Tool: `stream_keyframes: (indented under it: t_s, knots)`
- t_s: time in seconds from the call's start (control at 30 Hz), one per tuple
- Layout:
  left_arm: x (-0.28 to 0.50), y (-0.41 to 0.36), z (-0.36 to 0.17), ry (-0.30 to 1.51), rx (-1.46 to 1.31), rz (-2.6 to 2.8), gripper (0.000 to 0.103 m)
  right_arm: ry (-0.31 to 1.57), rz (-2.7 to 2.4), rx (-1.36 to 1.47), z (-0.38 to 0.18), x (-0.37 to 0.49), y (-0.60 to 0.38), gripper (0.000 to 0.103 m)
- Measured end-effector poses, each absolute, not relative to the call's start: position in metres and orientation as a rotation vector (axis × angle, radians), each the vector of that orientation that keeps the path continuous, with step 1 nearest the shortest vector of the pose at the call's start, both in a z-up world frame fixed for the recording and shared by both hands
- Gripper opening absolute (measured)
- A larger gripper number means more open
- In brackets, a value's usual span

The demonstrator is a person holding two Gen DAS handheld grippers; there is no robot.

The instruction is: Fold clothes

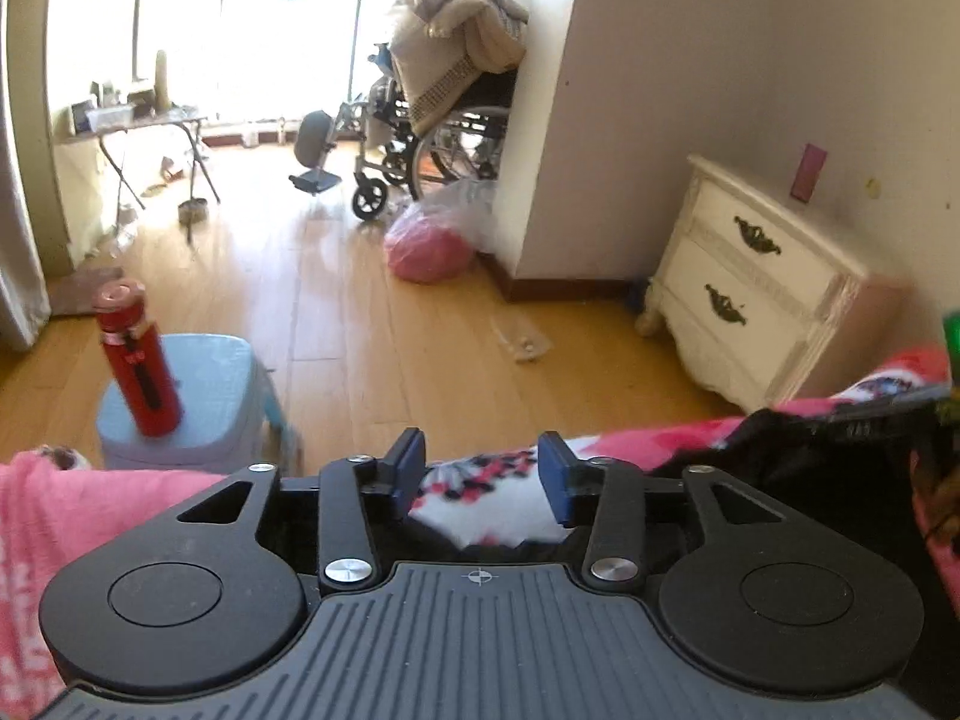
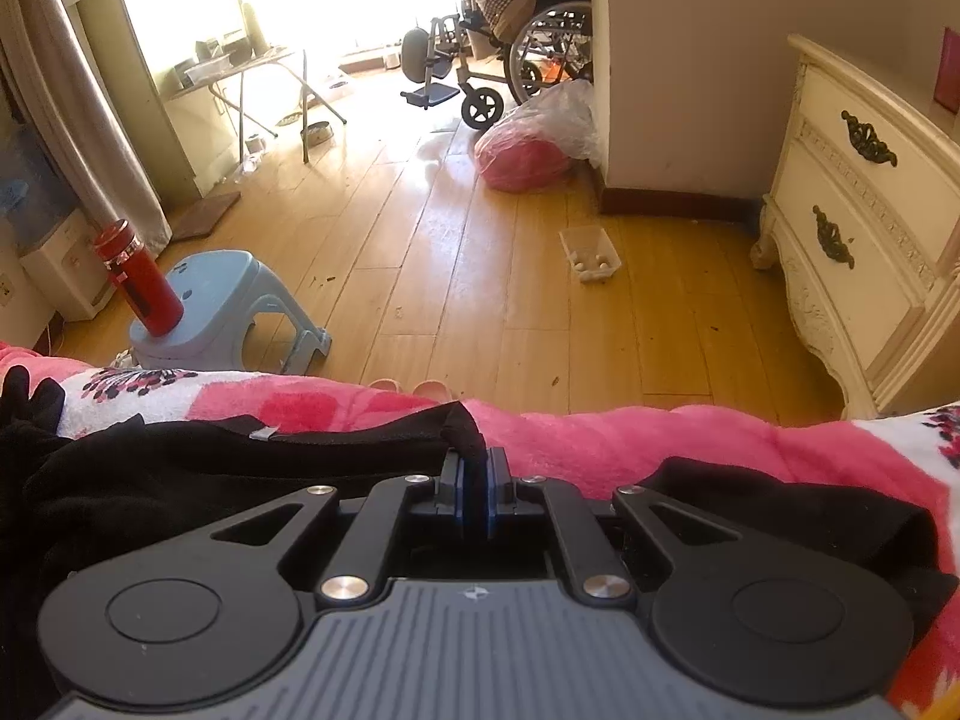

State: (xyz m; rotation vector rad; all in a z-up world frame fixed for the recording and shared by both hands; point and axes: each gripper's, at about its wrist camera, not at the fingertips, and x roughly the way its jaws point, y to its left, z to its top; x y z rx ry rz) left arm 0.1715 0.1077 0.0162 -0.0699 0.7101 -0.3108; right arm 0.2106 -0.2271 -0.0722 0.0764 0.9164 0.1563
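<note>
Right gripper (image 2: pixel 478 468) pinching black garment (image 2: pixel 240 450); left gripper (image 1: pixel 483 468) spread, empty, above pink blanket (image 1: pixel 90 498)

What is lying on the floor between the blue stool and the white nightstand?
In the right wrist view, a small clear plastic tray lies on the wooden floor between the blue stool and the white nightstand; the rest is bare boards.

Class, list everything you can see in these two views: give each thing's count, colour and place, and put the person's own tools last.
garment: one, black, on the blanket
blanket: one, pink and white floral, foreground
flask: one, red, on the stool
stool: one, pale blue, floor left
nightstand: one, cream, right
bag: one, clear over pink, by wall corner
wheelchair: one, far room
left gripper: jaws open, empty
right gripper: jaws shut on garment
</note>
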Motion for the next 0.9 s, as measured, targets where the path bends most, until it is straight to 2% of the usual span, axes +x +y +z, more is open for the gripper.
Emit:
stream_keyframes:
  t_s: [0.23,0.27,0.33,0.4,0.53,0.67,0.77,0.87,0.9]
  knots:
    - [0.208,0.039,-0.031,0.911,0.036,-0.477,0.04,0.915,0.159,0.09,-0.073,0.21,-0.228,0.008]
    - [0.209,0.032,-0.036,0.92,0.059,-0.481,0.036,0.915,0.159,0.091,-0.073,0.209,-0.228,0.008]
    - [0.208,0.019,-0.043,0.918,0.102,-0.483,0.01,0.913,0.16,0.092,-0.073,0.209,-0.227,0.008]
    - [0.203,0.016,-0.041,0.872,0.13,-0.471,0.002,0.91,0.16,0.094,-0.073,0.209,-0.227,0.008]
    - [0.181,0.026,-0.018,0.682,0.165,-0.439,0.002,0.883,0.169,0.104,-0.068,0.204,-0.228,0.008]
    - [0.134,0.028,-0.006,0.473,0.379,-0.502,0.002,0.841,0.211,0.075,-0.058,0.19,-0.225,0.008]
    - [0.098,0.024,-0.02,0.436,0.55,-0.597,0.004,0.834,0.241,-0.004,-0.056,0.179,-0.217,0.008]
    - [0.071,0.025,-0.035,0.474,0.621,-0.687,0.009,0.831,0.264,-0.074,-0.056,0.169,-0.209,0.008]
    - [0.065,0.027,-0.038,0.499,0.616,-0.709,0.018,0.83,0.272,-0.098,-0.057,0.166,-0.207,0.008]
